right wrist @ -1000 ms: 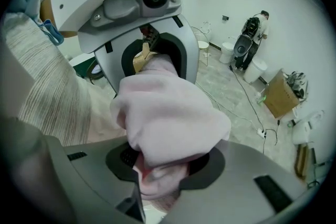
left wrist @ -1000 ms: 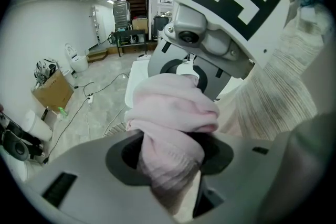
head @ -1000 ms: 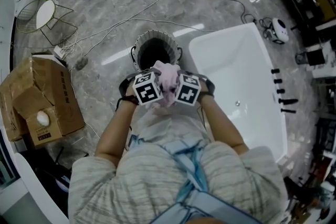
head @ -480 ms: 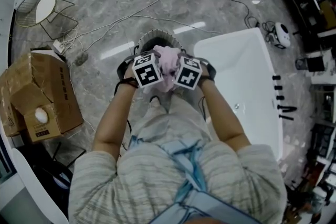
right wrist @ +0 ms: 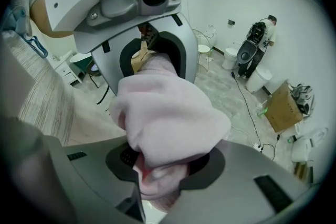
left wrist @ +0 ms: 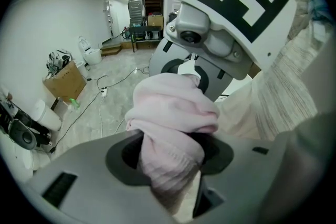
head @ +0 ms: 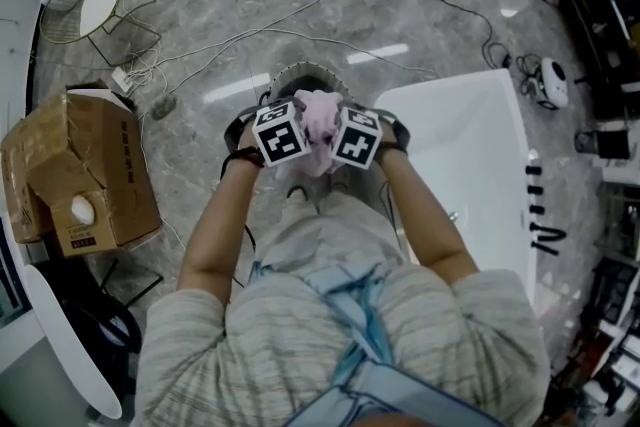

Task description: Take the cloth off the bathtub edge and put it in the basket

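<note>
A bunched pale pink cloth (head: 318, 127) hangs between both grippers at chest height. My left gripper (head: 296, 137) is shut on the cloth (left wrist: 170, 123), which bulges out of its jaws. From the other side my right gripper (head: 340, 137) is shut on the same cloth (right wrist: 165, 123). The two grippers face each other, marker cubes almost touching. Just beyond them on the floor stands the round ribbed basket (head: 300, 75), mostly hidden behind the grippers and cloth. The white bathtub (head: 470, 155) lies to the right.
A cardboard box (head: 75, 170) stands at the left and a wire-frame stand (head: 95, 10) at the far left. Cables (head: 300, 0) run over the grey marble floor beyond the basket. Black fittings (head: 540, 205) lie on the tub's right edge.
The grippers and cloth have come to cover the basket's opening, which showed plainly a second ago. The grip on the cloth is unchanged.
</note>
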Demonstrator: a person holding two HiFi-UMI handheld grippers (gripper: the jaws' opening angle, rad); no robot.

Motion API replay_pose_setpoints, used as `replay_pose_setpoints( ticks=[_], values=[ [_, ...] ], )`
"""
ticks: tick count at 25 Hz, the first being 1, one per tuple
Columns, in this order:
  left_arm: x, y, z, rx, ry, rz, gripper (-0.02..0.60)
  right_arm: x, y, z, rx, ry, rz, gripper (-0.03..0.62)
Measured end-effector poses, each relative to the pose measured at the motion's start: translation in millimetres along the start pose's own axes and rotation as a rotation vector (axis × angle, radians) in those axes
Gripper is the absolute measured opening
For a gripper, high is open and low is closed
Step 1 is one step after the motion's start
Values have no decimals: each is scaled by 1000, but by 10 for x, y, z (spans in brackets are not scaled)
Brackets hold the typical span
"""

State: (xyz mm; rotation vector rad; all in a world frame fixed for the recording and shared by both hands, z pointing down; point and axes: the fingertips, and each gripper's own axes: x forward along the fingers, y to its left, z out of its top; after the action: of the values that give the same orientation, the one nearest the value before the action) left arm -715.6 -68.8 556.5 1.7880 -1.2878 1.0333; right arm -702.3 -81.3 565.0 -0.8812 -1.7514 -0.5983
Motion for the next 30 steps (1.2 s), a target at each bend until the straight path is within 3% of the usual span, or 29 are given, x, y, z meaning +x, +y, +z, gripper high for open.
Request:
replay_pose_setpoints(
  ticks=[14,30],
  values=[
    [38,419,130,-66,19,33,215,17,-464,23,-60,-19,26,155],
    [201,830,82,-76,46,49,215,244,-852,55,-98,-25,18,156]
  ],
)
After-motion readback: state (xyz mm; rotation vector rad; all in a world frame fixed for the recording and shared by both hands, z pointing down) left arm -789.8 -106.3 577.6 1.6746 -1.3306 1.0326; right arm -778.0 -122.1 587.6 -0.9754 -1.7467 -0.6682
